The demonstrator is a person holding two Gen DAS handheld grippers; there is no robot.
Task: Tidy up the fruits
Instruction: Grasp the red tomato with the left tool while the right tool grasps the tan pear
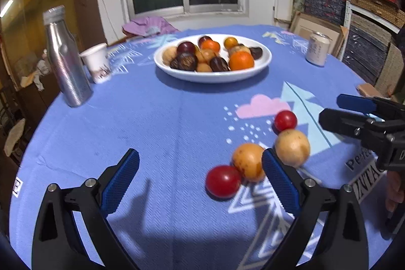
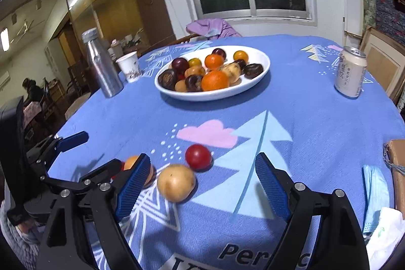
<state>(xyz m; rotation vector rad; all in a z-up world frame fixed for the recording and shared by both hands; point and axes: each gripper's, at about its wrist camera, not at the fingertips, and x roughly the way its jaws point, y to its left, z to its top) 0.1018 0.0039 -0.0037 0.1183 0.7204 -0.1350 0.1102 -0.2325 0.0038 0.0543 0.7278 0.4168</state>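
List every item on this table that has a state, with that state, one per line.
left gripper: open, empty
right gripper: open, empty
white plate: heaped with fruit
four loose fruits: on the cloth, outside the plate
silver bottle: upright, capped
paper cup: upright
drink can: upright; whether opened, unclear

Bare blue patterned tablecloth [image 1: 157, 118] open before the white oval fruit plate [image 1: 212, 76], silver metal bottle [image 1: 67, 62] and white paper cup [image 1: 97, 62] blocking left, pale drink can [image 1: 317, 48] right
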